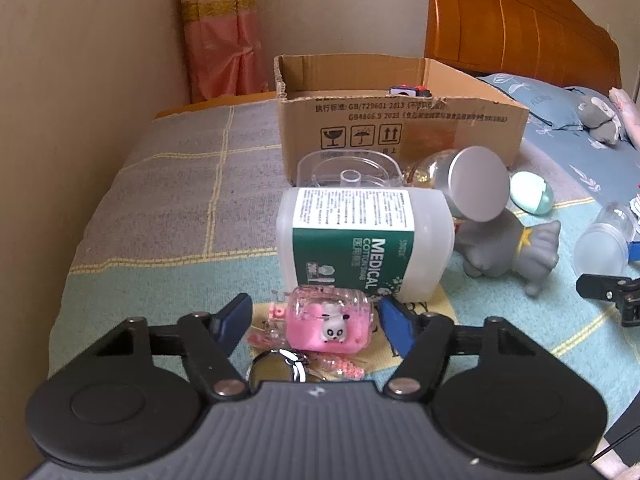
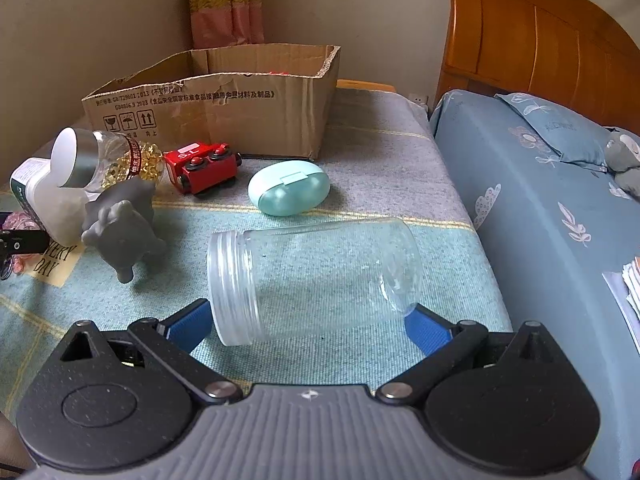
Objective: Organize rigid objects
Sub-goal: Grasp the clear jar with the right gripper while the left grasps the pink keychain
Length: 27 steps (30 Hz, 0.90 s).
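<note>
While the left gripper (image 1: 314, 322) brackets the pink case (image 1: 328, 326), its pads not visibly touching, only the right view shows the red toy train (image 2: 204, 168); right gripper (image 2: 312, 322) straddles the clear jar (image 2: 312, 276), grip unclear.

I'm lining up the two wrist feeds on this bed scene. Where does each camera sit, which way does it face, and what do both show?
Left wrist: sits on the left gripper, angled down at the bed; looks at the pink case between its jaws, with the cotton swab tub beyond.
Right wrist: sits on the right gripper, angled down; looks at the clear jar lying between its jaws.
Shared: cardboard box, grey toy, mint case.
</note>
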{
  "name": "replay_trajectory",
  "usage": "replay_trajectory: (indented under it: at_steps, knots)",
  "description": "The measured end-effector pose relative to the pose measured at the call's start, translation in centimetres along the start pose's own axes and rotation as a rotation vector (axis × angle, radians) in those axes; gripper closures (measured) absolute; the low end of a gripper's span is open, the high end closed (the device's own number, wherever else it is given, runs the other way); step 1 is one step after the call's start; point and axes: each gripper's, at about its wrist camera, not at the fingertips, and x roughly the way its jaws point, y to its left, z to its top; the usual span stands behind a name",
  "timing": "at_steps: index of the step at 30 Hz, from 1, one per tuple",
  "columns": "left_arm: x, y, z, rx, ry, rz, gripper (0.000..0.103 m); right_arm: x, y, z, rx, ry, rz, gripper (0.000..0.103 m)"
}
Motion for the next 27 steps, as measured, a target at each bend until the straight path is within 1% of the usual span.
replay_trajectory:
  at_steps: [3, 5, 8, 13, 16, 23, 24, 26, 27]
  knots:
    - [0.2, -0.2, 0.1, 0.008, 0.002, -0.005, 0.036, -0.3, 0.0, 0.3, -0.015, -0.012, 0.011, 0.000]
    - [0.4, -0.2, 0.1, 0.010, 0.014, -0.027, 0.046, -0.5, -0.1, 0.6, -0.020, -0.018, 0.019, 0.000]
    - [0.3, -0.1, 0.0, 0.021, 0.011, -0.037, 0.051, -0.8, 0.0, 0.9, -0.025, -0.029, 0.018, 0.000]
    - [-0.2, 1.5, -0.3, 0.013, 0.030, -0.019, 0.051, -1.3, 0.0, 1.4, -0.051, -0.032, 0.030, 0.000]
    - [-0.5, 1.8, -0.5, 0.003, 0.040, -0.017, 0.051, -1.3, -0.1, 1.6, -0.078, -0.028, 0.046, 0.000]
    - [-0.6, 1.3, -0.5, -0.033, 0.048, 0.008, 0.049, -0.7, -0.6, 2.0, -0.071, -0.005, 0.081, 0.000]
    - [-0.6, 1.3, -0.5, -0.034, 0.051, 0.008, 0.047, -0.6, -0.7, 2.1, -0.069, 0.000, 0.090, 0.000]
    - [-0.6, 1.1, -0.4, -0.034, 0.054, 0.012, 0.035, -0.4, -0.7, 2.2, -0.068, 0.005, 0.092, 0.000]
    - [-0.8, 1.1, -0.4, -0.032, 0.050, 0.018, 0.034, -0.3, -0.6, 2.3, -0.071, 0.008, 0.092, 0.000]
